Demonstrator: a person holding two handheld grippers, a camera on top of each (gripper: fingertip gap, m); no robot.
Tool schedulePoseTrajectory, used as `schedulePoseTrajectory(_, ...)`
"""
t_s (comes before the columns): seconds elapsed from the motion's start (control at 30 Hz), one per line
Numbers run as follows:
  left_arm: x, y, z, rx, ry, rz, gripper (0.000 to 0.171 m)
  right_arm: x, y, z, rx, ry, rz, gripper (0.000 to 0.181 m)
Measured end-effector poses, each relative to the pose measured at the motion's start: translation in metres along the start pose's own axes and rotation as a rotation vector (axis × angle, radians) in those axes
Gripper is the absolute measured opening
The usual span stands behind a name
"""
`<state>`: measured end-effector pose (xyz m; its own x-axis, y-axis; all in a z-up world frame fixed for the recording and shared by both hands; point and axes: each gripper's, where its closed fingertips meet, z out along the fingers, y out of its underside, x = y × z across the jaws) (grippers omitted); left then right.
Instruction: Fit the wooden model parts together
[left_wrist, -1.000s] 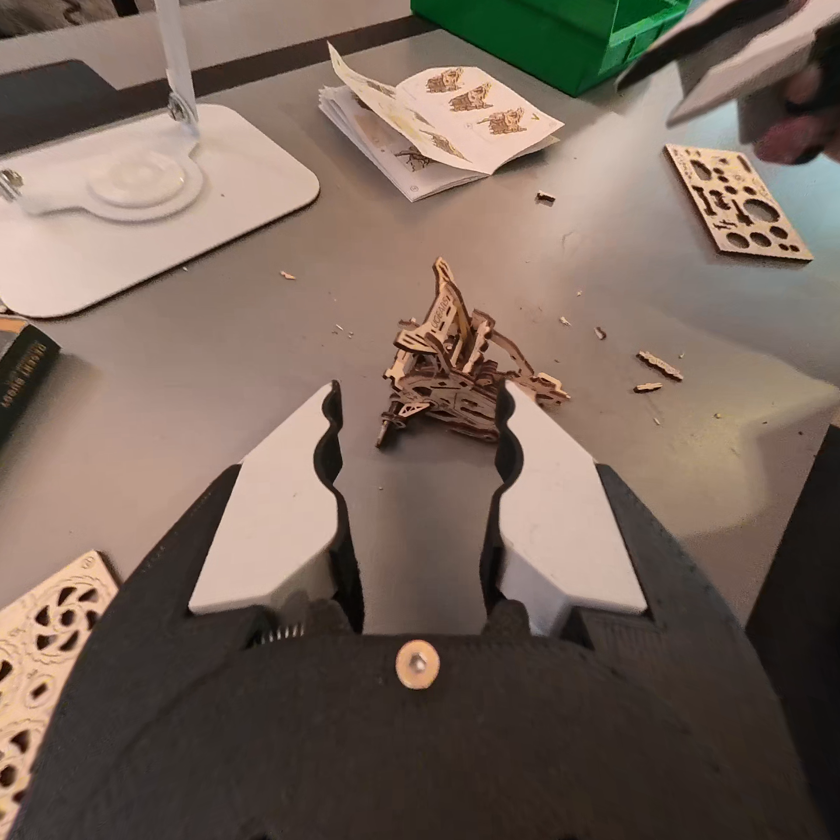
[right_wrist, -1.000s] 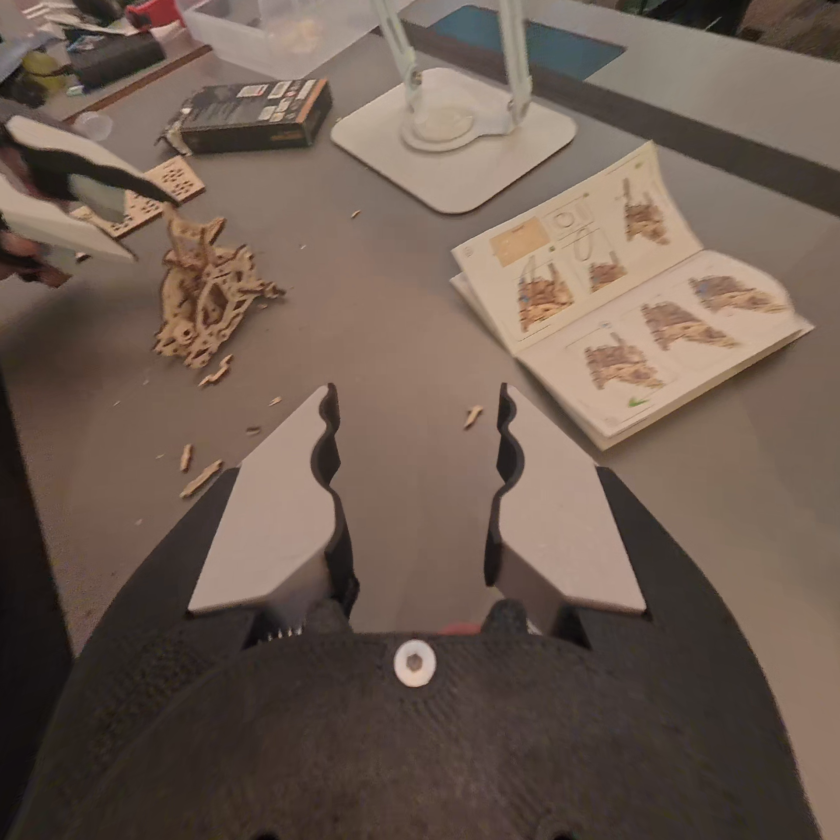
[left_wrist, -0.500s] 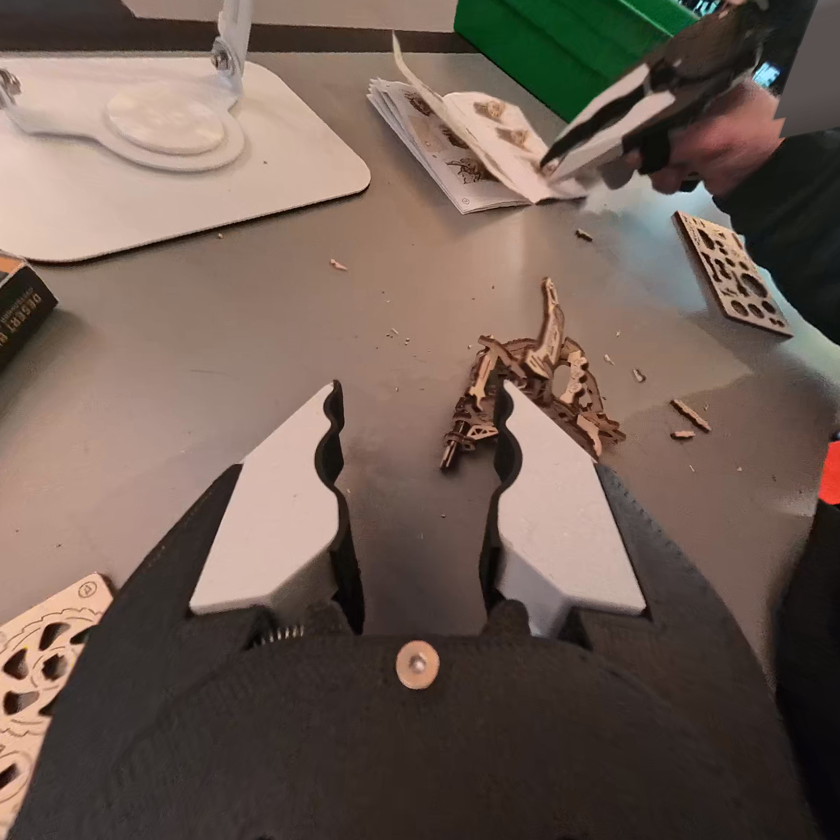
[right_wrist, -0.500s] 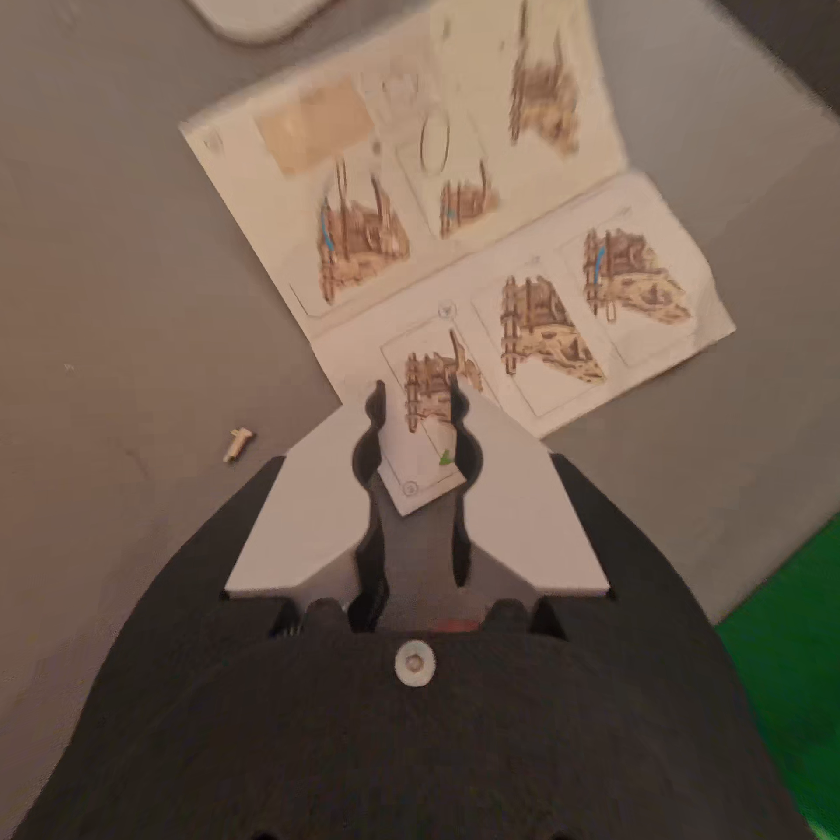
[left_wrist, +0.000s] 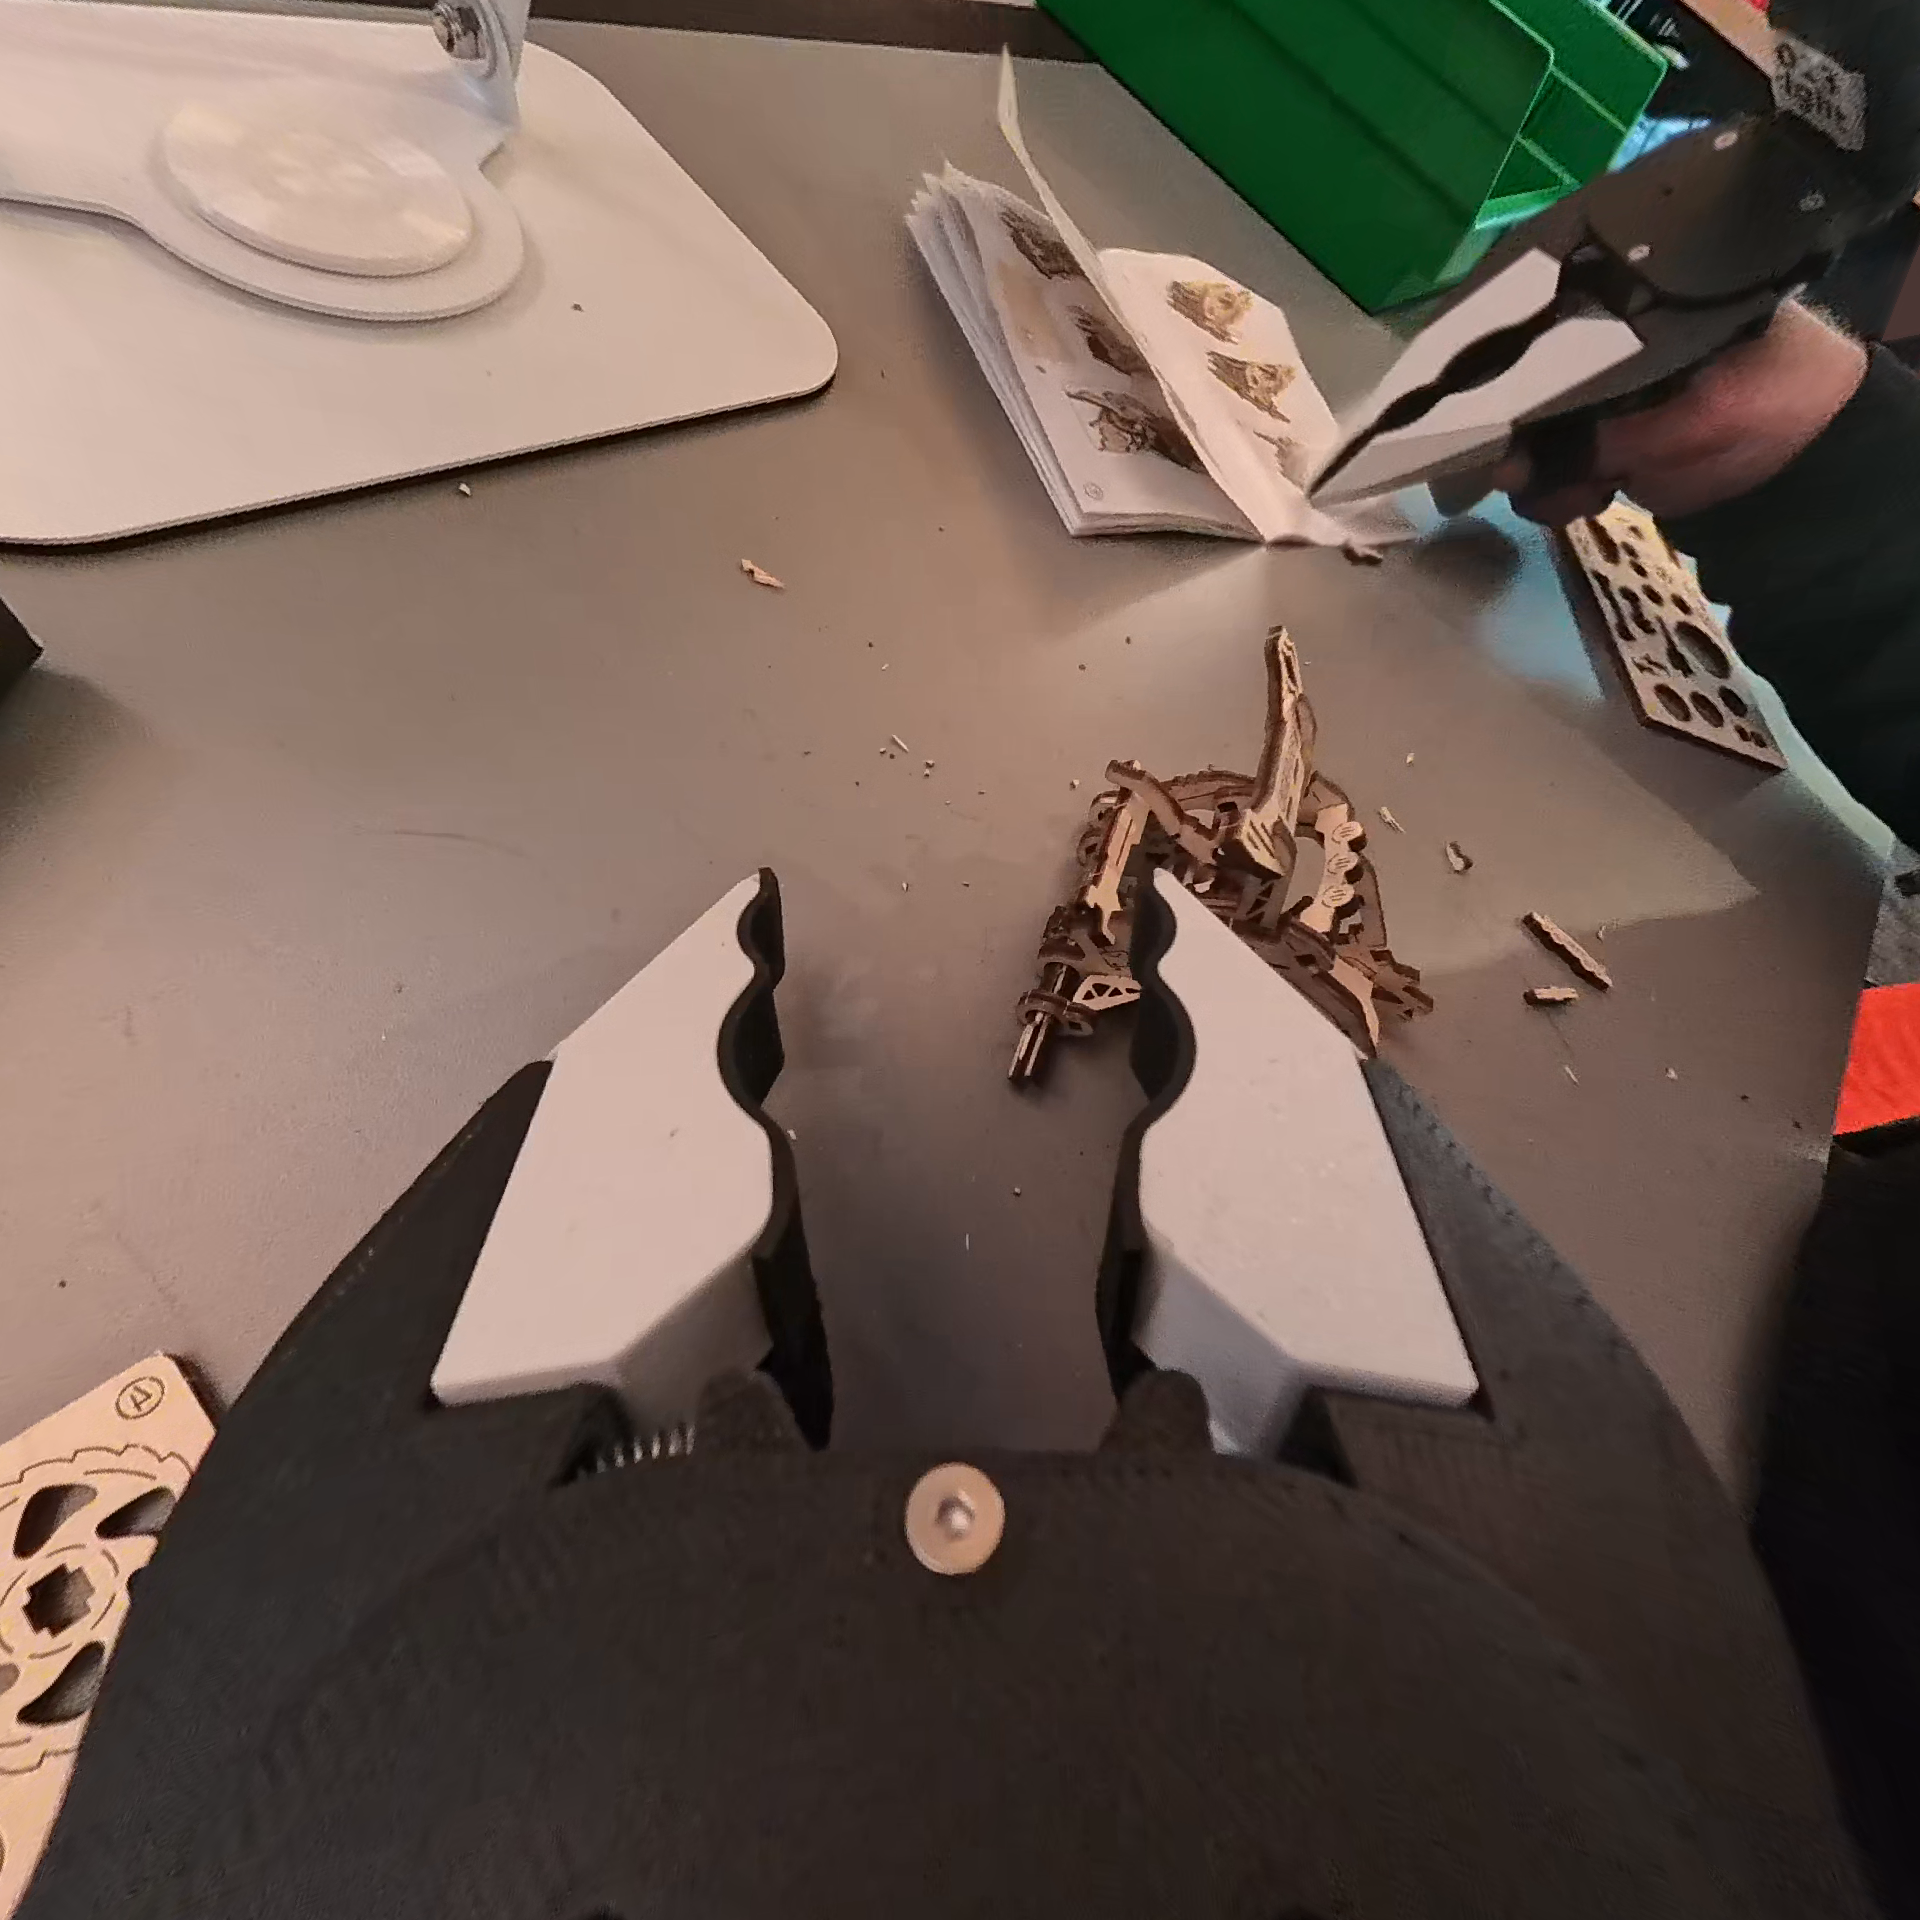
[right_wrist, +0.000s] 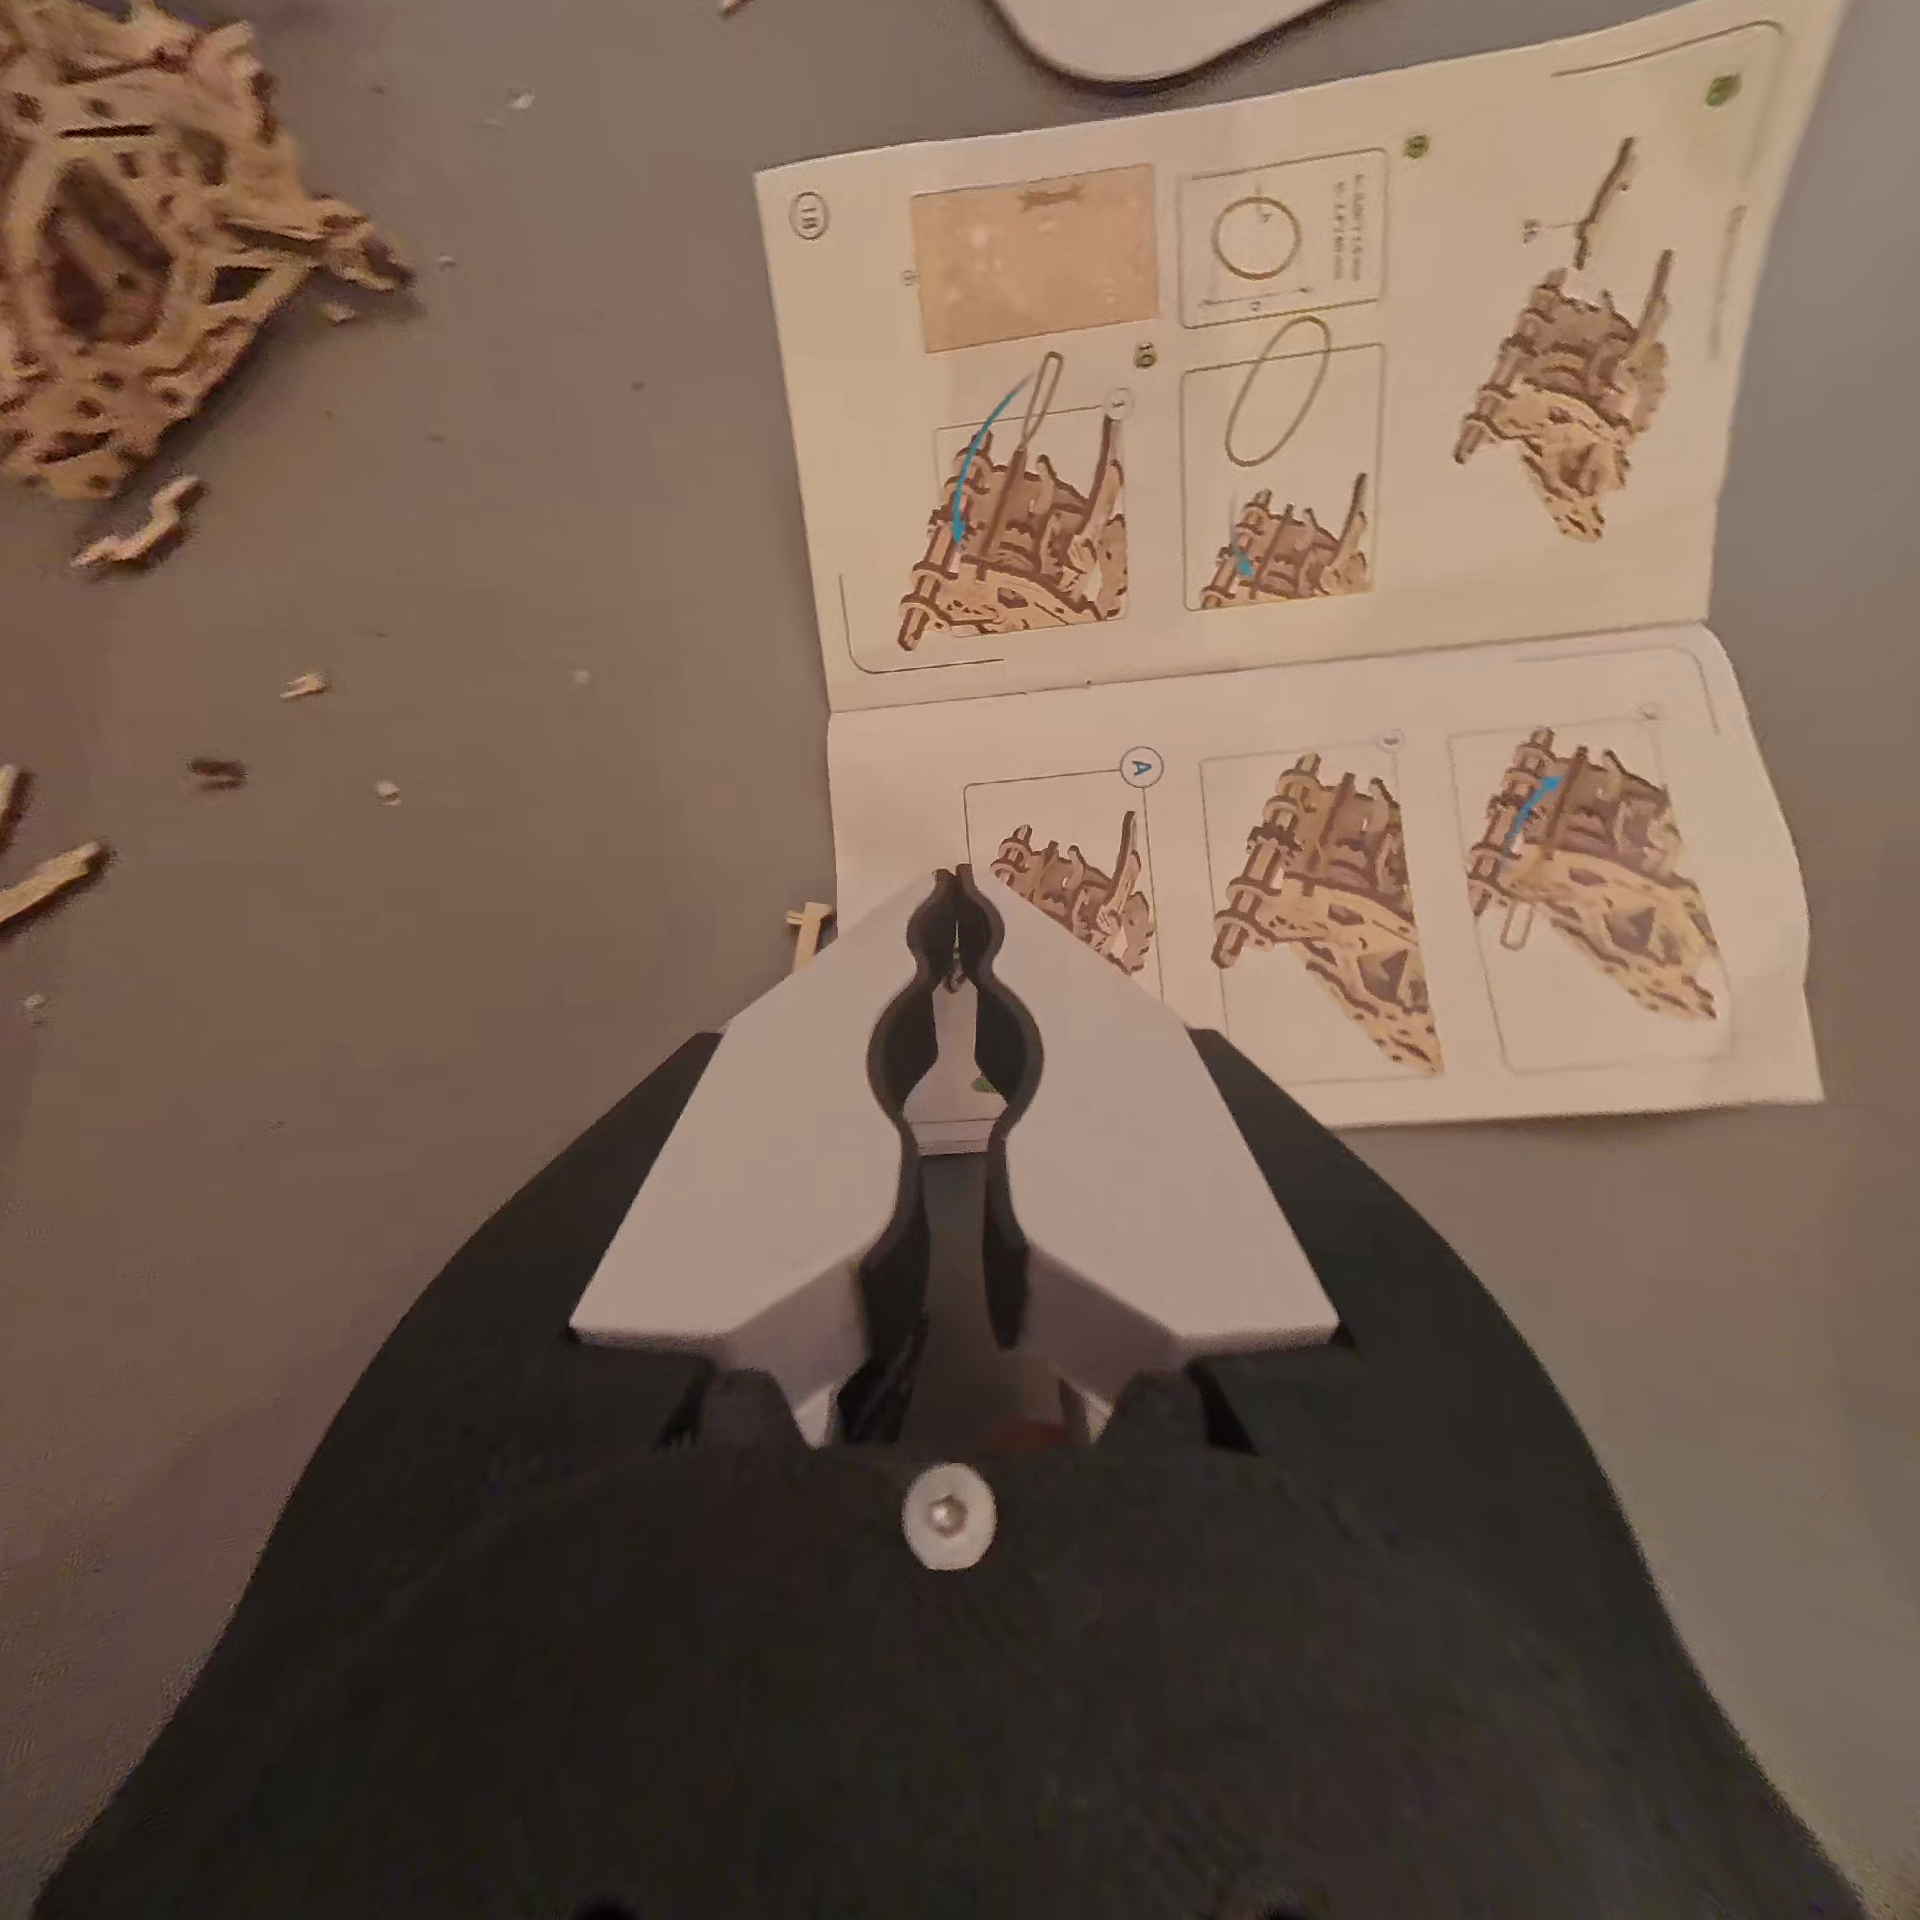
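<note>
The part-built wooden model (left_wrist: 1226, 862) lies on the grey table, just ahead of my left gripper's right fingertip; it also shows at the upper left of the right wrist view (right_wrist: 125, 260). My left gripper (left_wrist: 961, 894) is open and empty, low over the table. My right gripper (right_wrist: 954, 883) is shut on the near corner of a page of the open instruction booklet (right_wrist: 1299, 520). In the left wrist view the right gripper (left_wrist: 1325, 483) pinches the lifted page of the booklet (left_wrist: 1143, 343).
A white lamp base (left_wrist: 364, 312) sits at the back left and a green bin (left_wrist: 1351, 125) at the back. Punched wooden sheets lie at the right (left_wrist: 1673, 644) and near left (left_wrist: 73, 1538). Wood scraps (left_wrist: 1564, 951) and a small peg (right_wrist: 805, 925) lie loose. The gap from one gripper's tips to the other's is roughly 30 cm.
My right gripper moved from open above the table over to the booklet and shut on a page corner. My left gripper shifted left, so the model now sits by its right finger.
</note>
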<state>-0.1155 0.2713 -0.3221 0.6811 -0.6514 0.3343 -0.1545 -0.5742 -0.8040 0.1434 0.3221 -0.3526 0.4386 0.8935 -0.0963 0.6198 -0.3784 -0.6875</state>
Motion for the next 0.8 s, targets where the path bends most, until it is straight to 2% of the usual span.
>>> schedulePoseTrajectory(0.2,0.000,0.001,0.001,-0.006,-0.001,0.006,0.065,-0.027,0.009,-0.006,-0.032,-0.077,-0.071,0.000)
schedulePoseTrajectory(0.23,0.000,0.001,0.001,-0.005,0.000,0.005,0.065,-0.026,0.009,-0.009,-0.027,-0.066,-0.069,0.011)
schedulePoseTrajectory(0.27,0.000,0.000,0.001,-0.001,0.001,0.003,0.065,-0.024,0.008,-0.014,-0.003,-0.057,-0.056,0.017)
schedulePoseTrajectory(0.4,-0.001,0.000,0.000,0.004,0.007,-0.012,0.063,-0.021,-0.012,-0.049,0.232,-0.059,-0.005,0.007)
schedulePoseTrajectory(0.57,0.001,0.000,0.001,-0.002,0.014,-0.003,0.060,-0.006,-0.001,-0.074,0.328,0.008,0.071,0.004)
schedulePoseTrajectory(0.8,0.000,0.000,0.000,0.006,0.013,-0.006,0.058,-0.001,0.005,-0.081,0.390,0.007,0.124,0.007)
